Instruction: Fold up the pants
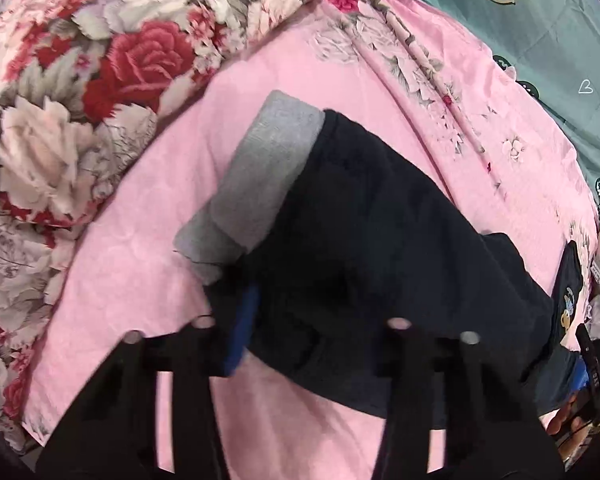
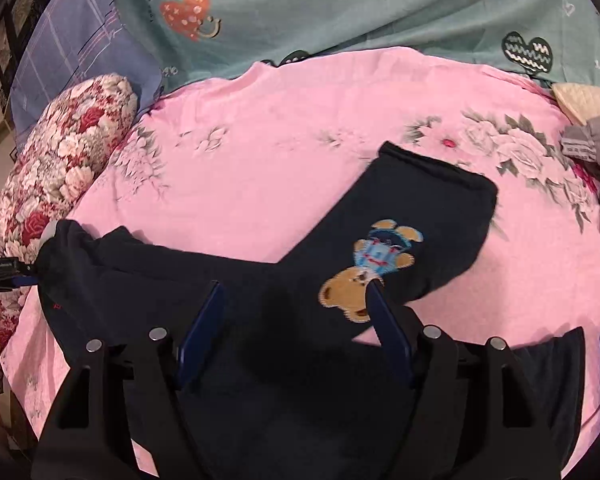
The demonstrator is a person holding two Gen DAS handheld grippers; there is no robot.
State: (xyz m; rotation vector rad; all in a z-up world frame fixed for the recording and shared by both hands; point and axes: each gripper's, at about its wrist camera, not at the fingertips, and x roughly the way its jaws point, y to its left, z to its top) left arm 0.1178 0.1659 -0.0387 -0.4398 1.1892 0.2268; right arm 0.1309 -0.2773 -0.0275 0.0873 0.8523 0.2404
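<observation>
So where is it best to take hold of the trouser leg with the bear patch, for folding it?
Grip the leg at its hem, coming from the far open end. That edge lies flat and free on the pink sheet, away from the bear patch.

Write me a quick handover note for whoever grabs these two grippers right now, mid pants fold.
Left gripper: looks open, fingers straddling the pants' edge near the grey waistband; grip not clear.
Right gripper: open, jaws wide, over the middle of the pants beside the bear patch; nothing held.
Pants lie on the pink sheet, one leg angled out toward the far right.
Done: laid out, no neat fold visible.
Left: probably bring the legs together, then fold toward the waistband.
</observation>
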